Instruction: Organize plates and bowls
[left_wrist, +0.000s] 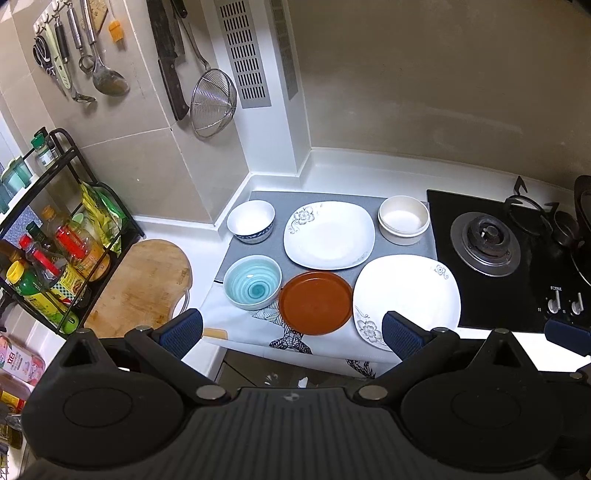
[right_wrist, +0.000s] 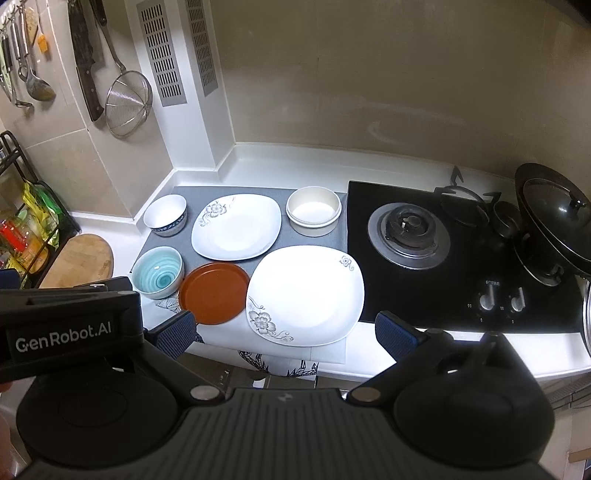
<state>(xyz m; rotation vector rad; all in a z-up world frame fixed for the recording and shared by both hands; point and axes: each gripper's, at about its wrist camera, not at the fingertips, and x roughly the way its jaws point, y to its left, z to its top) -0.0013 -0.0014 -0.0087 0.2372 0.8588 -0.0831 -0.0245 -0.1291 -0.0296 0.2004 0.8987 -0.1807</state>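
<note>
On a grey mat lie two white square flowered plates, one at the back and one at the front right. A brown round plate sits front centre. A teal swirl bowl, a white bowl with a blue rim and a cream bowl stand around them. My left gripper is open and empty above the counter's front edge. My right gripper is open and empty, before the front plate.
A black gas stove lies right of the mat, with a lidded wok at far right. A wooden cutting board and a bottle rack stand left. Utensils, a knife and a strainer hang on the wall.
</note>
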